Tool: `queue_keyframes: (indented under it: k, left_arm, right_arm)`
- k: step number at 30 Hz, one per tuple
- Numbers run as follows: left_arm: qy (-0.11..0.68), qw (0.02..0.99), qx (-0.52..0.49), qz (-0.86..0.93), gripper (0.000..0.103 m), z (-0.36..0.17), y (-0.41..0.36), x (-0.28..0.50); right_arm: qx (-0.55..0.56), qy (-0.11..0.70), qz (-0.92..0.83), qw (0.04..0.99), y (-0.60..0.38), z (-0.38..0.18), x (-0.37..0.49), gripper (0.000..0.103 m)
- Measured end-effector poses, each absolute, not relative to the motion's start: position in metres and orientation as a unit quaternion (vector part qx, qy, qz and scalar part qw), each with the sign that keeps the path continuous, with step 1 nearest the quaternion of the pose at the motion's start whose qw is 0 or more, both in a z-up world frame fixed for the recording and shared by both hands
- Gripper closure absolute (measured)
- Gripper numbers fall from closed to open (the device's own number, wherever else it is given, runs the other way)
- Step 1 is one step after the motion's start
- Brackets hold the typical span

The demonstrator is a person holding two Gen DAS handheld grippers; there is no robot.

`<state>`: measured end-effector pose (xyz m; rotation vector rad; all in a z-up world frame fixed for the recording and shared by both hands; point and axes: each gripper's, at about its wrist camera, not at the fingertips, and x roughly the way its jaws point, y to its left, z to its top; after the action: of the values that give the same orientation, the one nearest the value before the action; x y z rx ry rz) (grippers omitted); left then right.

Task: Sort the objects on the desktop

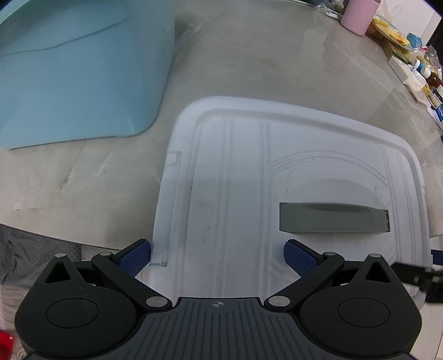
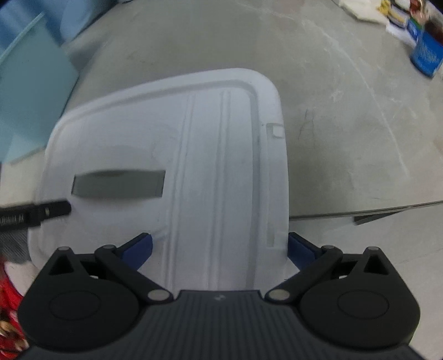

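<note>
A white plastic box lid (image 1: pixel 235 180) with a grey handle (image 1: pixel 332 218) lies over the near table edge; it also shows in the right wrist view (image 2: pixel 216 166), with its handle (image 2: pixel 119 184). My left gripper (image 1: pixel 217 257) is open, its blue pads astride the lid's near-left part. My right gripper (image 2: pixel 220 249) is open, its pads astride the lid's near-right part. A light blue bin (image 1: pixel 77 74) stands at the left, also seen in the right wrist view (image 2: pixel 27 97).
The grey table (image 1: pixel 277 55) carries a pink cup (image 1: pixel 357 15) and several bottles and packets (image 1: pixel 415 69) at the far right. A blue can (image 2: pixel 426 52) stands far right. The table's front edge (image 2: pixel 373 211) runs close by.
</note>
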<state>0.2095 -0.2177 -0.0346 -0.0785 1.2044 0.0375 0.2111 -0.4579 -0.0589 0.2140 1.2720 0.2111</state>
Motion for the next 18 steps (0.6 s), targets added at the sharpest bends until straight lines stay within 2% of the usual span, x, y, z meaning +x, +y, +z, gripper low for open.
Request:
queue_keyframes:
  k: [5, 11, 18]
  left_arm:
    - [0.567, 0.822, -0.037, 0.017, 0.0, -0.033, -0.218, 0.207]
    - [0.567, 0.823, -0.037, 0.017, 0.0, -0.033, -0.218, 0.207]
    - [0.564, 0.825, -0.036, 0.021, 0.0, -0.035, -0.217, 0.207]
  right_arm:
    - [0.157, 0.599, 0.121, 0.776, -0.471, -0.069, 0.221, 0.0]
    - [0.282, 0.588, 0.152, 0.743, -0.502, -0.086, 0.231, 0.0]
    - [0.214, 0.601, 0.166, 0.752, -0.472, -0.091, 0.228, 0.0]
